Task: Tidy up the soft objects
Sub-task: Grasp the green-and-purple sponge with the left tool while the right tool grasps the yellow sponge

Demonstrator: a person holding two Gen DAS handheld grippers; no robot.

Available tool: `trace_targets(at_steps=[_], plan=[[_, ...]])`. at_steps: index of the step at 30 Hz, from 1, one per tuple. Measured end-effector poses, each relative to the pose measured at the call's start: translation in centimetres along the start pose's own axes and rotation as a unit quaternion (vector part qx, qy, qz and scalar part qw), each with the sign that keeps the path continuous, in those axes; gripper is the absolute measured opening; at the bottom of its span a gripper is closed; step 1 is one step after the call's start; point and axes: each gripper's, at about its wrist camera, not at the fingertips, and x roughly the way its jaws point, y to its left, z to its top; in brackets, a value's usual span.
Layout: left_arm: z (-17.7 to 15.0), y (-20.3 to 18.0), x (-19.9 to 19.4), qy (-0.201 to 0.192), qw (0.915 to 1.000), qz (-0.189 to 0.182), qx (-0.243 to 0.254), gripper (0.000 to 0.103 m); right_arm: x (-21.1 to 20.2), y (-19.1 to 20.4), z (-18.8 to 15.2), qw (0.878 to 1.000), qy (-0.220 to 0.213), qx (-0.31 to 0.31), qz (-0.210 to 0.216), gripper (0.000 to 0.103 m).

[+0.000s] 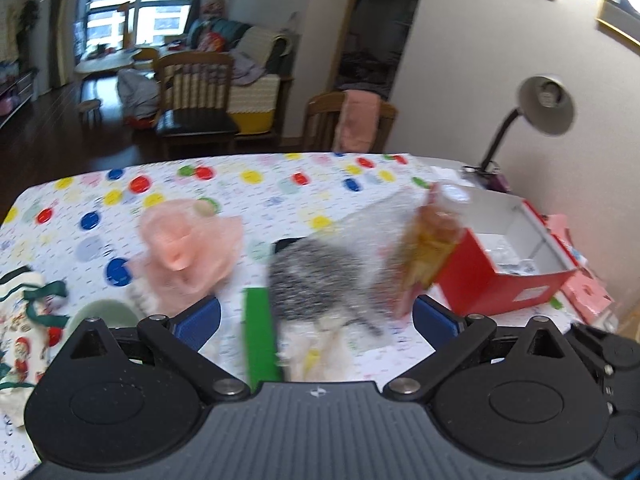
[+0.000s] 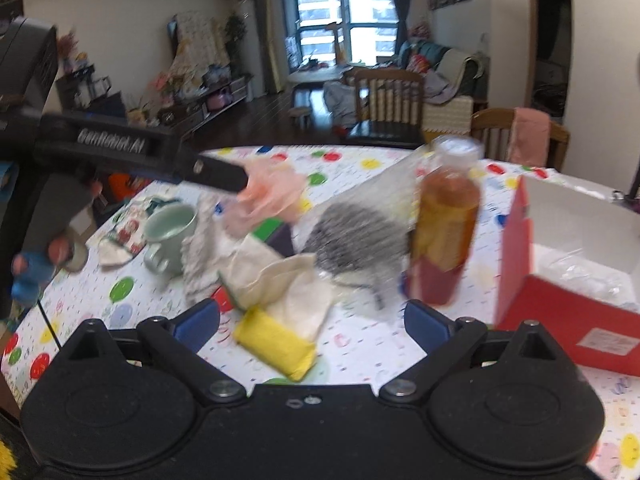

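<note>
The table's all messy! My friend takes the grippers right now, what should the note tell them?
Left gripper: open, holding nothing.
Right gripper: open, holding nothing.
On the table: pink mesh puff, grey scrubber in clear bag, cream cloth, yellow sponge, Christmas pouch.
Also there: green mug and tea bottle, not soft.
Red box: open, only clear wrapping visible inside.
Done: no soft thing seems boxed.
Left: probably gathering all of them.
</note>
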Motion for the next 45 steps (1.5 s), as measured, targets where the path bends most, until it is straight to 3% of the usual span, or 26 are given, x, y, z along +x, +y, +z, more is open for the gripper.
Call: trace_targets(at_steps=[9, 13, 29, 34, 37, 41, 45], plan=[[0.3, 4.2, 3.3, 0.029, 0.9981, 0.055, -0.004, 0.103, 5.0, 3.3, -1.2, 0.996, 0.046, -0.076, 0.023, 0.095], [0.3, 4.2, 5.3, 0.041, 0.9958, 0.082, 0.005, 0.103, 7.3, 3.8, -1.5, 0.992, 0.068, -0.1, 0.027, 0.089], [0.8, 3.9, 11.4, 0.095, 0.9879, 0.119, 0.03, 0.099, 12.5, 4.8, -2.3, 0.967, 0.104, -0.228, 0.04, 0.063], [0.8, 4.2, 12.9, 0.12, 0.9857, 0.118, 0.015, 0.076, 12.9, 5.1, -2.8, 0.956, 0.108, -0.269, 0.045, 0.06], [0.5, 4.7, 13.8, 0.137, 0.9835, 0.118, 0.006, 0.068, 13.5, 5.6, -3.2, 0.949, 0.112, -0.293, 0.043, 0.056], [0.3, 5.1, 14.4, 0.151, 0.9819, 0.115, -0.002, 0.063, 13.7, 5.7, -3.2, 0.949, 0.113, -0.289, 0.052, 0.047], [0.2, 5.1, 14.8, 0.159, 0.9815, 0.106, -0.007, 0.045, 13.5, 5.9, -3.4, 0.948, 0.112, -0.294, 0.049, 0.044]])
